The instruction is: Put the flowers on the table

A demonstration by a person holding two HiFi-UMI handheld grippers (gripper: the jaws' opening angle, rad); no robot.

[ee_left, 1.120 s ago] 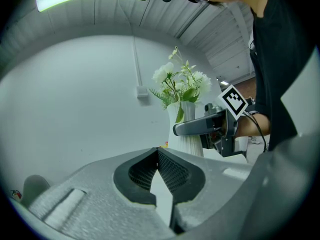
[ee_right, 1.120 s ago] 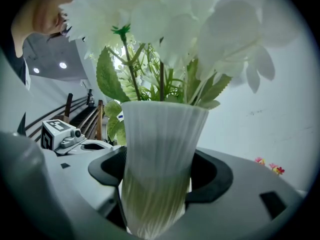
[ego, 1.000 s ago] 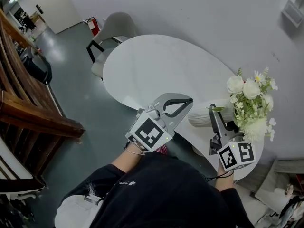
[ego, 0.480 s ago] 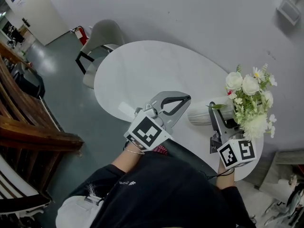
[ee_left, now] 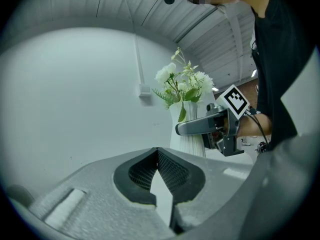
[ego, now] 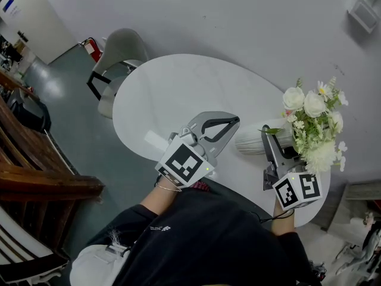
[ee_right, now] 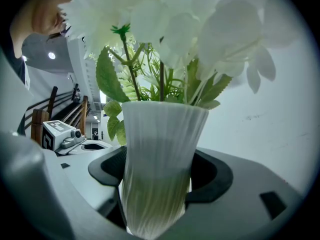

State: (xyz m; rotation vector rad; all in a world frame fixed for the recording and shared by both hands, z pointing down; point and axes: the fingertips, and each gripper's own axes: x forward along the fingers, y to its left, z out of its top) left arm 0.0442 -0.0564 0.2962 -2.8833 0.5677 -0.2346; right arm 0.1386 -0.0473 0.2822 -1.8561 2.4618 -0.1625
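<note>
White flowers (ego: 312, 127) with green leaves stand in a ribbed white vase (ego: 257, 142) over the right end of the white oval table (ego: 178, 91). My right gripper (ego: 268, 137) is shut on the vase's lower body. In the right gripper view the vase (ee_right: 160, 159) fills the space between the jaws, under the flowers (ee_right: 165, 24). Whether its base touches the table I cannot tell. My left gripper (ego: 236, 122) hovers over the table's near edge, left of the vase, shut with nothing in it. In the left gripper view its tips (ee_left: 157, 151) meet, with the vase (ee_left: 189, 131) beyond.
A grey chair (ego: 119, 49) stands at the table's far left end, with a red extinguisher (ego: 90, 47) by the wall behind it. Wooden railings (ego: 36, 177) run along the left. A grey wall lies just beyond the table. The person's dark clothing (ego: 202, 237) fills the bottom.
The head view has swung a little, showing more of the table's left side. Both grippers and the vase keep nearly the same places over the table.
</note>
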